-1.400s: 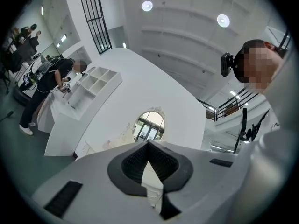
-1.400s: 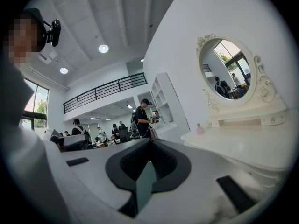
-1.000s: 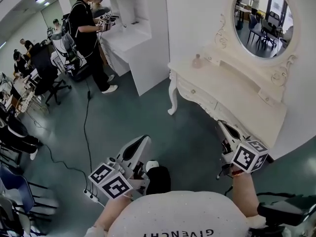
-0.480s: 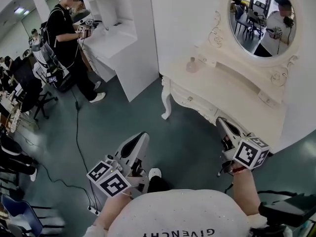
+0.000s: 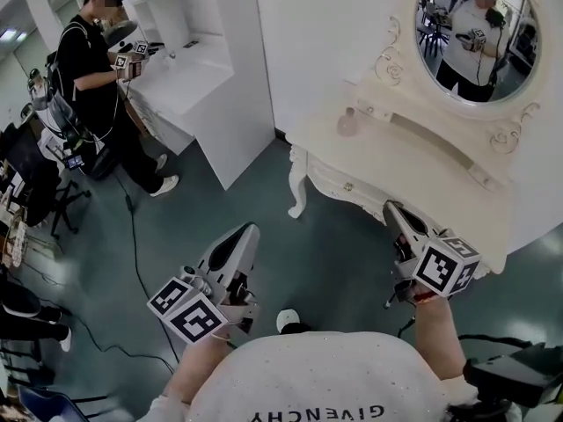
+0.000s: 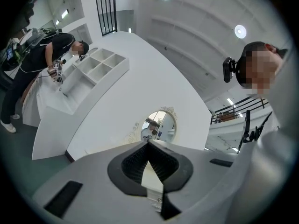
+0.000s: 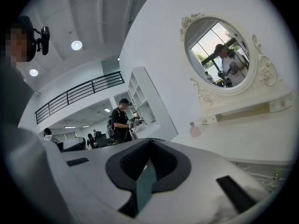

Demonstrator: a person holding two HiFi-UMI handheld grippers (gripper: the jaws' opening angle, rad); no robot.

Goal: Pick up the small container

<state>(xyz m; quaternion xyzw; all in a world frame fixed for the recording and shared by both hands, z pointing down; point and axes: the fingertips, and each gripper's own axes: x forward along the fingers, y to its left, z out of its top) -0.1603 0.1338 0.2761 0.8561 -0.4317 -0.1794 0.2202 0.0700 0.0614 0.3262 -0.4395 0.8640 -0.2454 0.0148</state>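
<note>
- Nearest the camera, the wearer's white printed shirt (image 5: 325, 376) fills the bottom edge of the head view.
- The left gripper (image 5: 249, 230), white plastic with a black-and-white marker cube, is held over the dark teal floor (image 5: 308, 262). Its jaws are pressed together with nothing between them.
- The right gripper (image 5: 391, 207), of the same build, points toward the front edge of a cream-white carved dressing table (image 5: 413, 170) with curved legs. Its jaws are also closed and empty.
- The small container (image 5: 348, 123) is a pale pink bottle with a rounded body that narrows to a short neck and cap. It stands upright at the back left of the tabletop, just beside the low ledge under the mirror, well apart from both grippers.
- Above it, an oval mirror in a carved cream frame (image 5: 479, 33) reflects the wearer.
- Farthest, at upper left, a person in black clothes (image 5: 88, 77) stands at a white desk with open shelves (image 5: 207, 86).
</note>
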